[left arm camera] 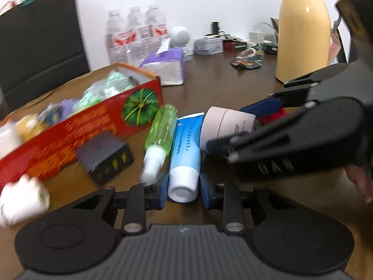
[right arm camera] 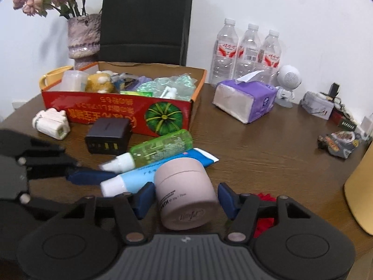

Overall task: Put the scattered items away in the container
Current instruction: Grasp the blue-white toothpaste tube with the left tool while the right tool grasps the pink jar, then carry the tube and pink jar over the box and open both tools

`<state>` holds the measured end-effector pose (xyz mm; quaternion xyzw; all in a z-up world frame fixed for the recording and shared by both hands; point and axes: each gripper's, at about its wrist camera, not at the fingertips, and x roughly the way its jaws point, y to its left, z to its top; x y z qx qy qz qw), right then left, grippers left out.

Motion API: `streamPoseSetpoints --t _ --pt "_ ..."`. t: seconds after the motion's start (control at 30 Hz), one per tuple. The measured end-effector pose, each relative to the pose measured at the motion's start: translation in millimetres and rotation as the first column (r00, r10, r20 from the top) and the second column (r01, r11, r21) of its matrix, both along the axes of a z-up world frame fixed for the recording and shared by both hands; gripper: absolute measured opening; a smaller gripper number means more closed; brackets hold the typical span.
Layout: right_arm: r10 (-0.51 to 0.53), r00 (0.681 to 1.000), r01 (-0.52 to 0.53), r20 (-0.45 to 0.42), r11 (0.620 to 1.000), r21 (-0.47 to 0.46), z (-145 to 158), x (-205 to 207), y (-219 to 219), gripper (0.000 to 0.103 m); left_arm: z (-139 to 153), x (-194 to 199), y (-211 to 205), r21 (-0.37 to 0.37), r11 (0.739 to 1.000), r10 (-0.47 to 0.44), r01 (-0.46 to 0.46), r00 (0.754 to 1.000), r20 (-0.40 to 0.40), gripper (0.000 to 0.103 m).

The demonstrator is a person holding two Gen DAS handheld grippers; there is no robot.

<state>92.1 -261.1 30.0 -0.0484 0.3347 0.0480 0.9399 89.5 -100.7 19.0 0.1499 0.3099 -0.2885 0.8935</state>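
A blue tube [left arm camera: 186,144] lies on the brown table, and my left gripper [left arm camera: 183,191] is shut on its white cap. Beside it lie a green spray bottle [left arm camera: 163,126] and a pink jar [right arm camera: 186,196] on its side. My right gripper [right arm camera: 186,190] is open, with a finger on each side of the jar and a small gap on the right. The red cardboard box [right arm camera: 112,112], holding several items, stands behind. A black charger [right arm camera: 108,135] and a white gadget [right arm camera: 51,123] rest in front of it. A red object [right arm camera: 263,221] is partly hidden under my right gripper.
A purple tissue pack [right arm camera: 247,100], three water bottles [right arm camera: 247,53], a white robot-shaped speaker [right arm camera: 288,81] and a grey tin [right arm camera: 317,106] stand at the back. A yellow thermos [left arm camera: 303,35] rises at the right, near a snack wrapper [right arm camera: 338,142]. A black bag [right arm camera: 144,18] and vase [right arm camera: 81,37] stand behind the box.
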Motion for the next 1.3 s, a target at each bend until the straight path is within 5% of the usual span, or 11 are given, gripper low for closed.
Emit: streamPoseSetpoints --t 0.17,0.37,0.47,0.67,0.73,0.87,0.9,1.07,1.3 --pt "0.044 0.999 -0.043 -0.013 0.998 0.038 2.8 -23.0 12.2 0.058 0.7 -44.7 35.3 0.002 0.993 0.120 -0.120 0.992 -0.022 0.029" --pt "0.106 0.994 -0.105 -0.007 0.989 0.106 3.7 -55.9 34.4 0.058 2.9 -101.3 70.5 0.061 0.944 0.326 -0.325 0.945 -0.002 0.030" --pt "0.122 0.993 -0.121 0.000 0.984 0.133 1.3 -63.9 43.2 0.058 4.1 -104.7 69.0 0.070 0.940 0.333 -0.334 0.942 0.024 0.054" --pt "0.123 0.992 -0.120 -0.011 0.982 0.149 -8.7 -67.1 47.8 0.065 5.4 -87.5 70.8 -0.020 0.946 0.322 -0.323 0.946 -0.018 0.072" --pt "0.124 0.992 -0.120 -0.015 0.981 0.154 -12.0 -68.1 49.4 0.066 2.3 -80.2 71.4 -0.038 0.945 0.324 -0.326 0.945 -0.050 0.069" --pt "0.125 0.992 -0.120 -0.017 0.976 0.181 -17.2 -67.4 50.2 0.065 -1.0 -71.4 74.0 -0.045 0.933 0.353 -0.357 0.933 -0.072 0.033" --pt "0.127 0.992 -0.122 -0.016 0.974 0.192 -17.7 -66.5 50.1 0.057 -0.6 -70.7 75.2 -0.058 0.932 0.352 -0.357 0.933 -0.080 0.033" --pt "0.105 0.994 -0.097 -0.032 0.976 0.195 -13.5 -64.0 55.1 0.056 18.1 -78.9 83.3 -0.146 0.909 0.387 -0.391 0.920 -0.060 0.032" --pt "0.116 0.988 -0.133 0.099 0.972 0.194 36.5 -55.9 57.3 0.055 78.2 -45.3 89.7 -0.244 0.896 0.391 -0.372 0.920 0.035 0.032"
